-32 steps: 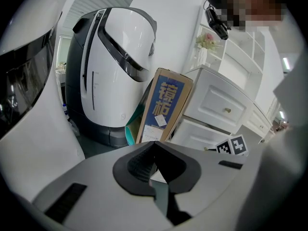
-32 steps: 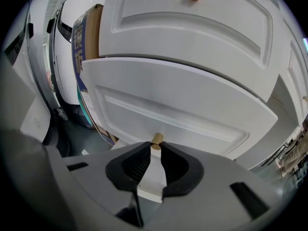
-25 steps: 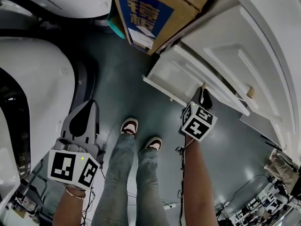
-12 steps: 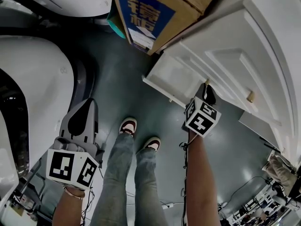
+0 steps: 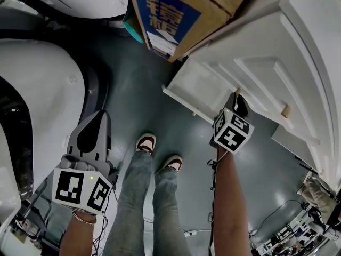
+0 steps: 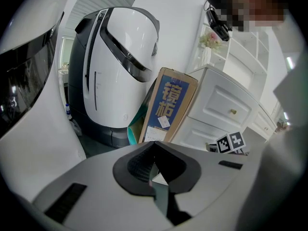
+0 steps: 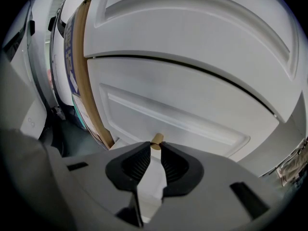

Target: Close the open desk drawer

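The white panelled desk [image 5: 298, 47] is seen at the right, with its white lower drawer [image 5: 202, 87] standing out from the front toward the near left; it is judged not fully shut. The tall brown cardboard box with a blue label [image 5: 176, 15] is leaned just beside the drawer's far-left end. If the push is angled that way, the box could be nudged or caught at the drawer's corner.

An off-axis push could also skew the drawer on its runners so that it jams short of flush. A hard shove could make it slam and bounce back out.

The right claw [image 7: 155, 146] is pinched on the small round tan drawer knob [image 7: 157, 139], held only at the very tips. The grip is thin: the knob could be slipped off under a push, and the drawer front could be struck by the tips.

The left claw [image 6: 153, 158] is pressed together on nothing, well apart at the near left. Little risk is expected from it.
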A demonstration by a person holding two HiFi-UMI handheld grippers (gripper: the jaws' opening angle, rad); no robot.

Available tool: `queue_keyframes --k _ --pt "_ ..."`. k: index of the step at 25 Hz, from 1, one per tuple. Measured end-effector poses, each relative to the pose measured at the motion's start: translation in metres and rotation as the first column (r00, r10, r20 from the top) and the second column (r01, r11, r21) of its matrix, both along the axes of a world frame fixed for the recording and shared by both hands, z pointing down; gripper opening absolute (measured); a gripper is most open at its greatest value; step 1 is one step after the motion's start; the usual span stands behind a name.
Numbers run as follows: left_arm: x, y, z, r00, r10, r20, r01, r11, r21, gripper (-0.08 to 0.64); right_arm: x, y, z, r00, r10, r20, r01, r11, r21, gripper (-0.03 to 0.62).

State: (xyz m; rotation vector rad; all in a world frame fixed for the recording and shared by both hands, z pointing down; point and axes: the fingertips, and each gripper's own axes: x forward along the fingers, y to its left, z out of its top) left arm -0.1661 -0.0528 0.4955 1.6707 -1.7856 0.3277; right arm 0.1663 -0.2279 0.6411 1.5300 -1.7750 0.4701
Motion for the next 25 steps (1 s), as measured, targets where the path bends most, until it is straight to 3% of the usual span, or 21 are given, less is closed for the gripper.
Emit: queue_keyframes --k 25 --pt "-0.004 0.020 -0.001 1.000 -0.027 0.003 0.027 1.000 0.004 0.014 -0.001 0.002 -0.001 0.998 -0.048 -0.047 0.049 0.999 0.015 0.080"
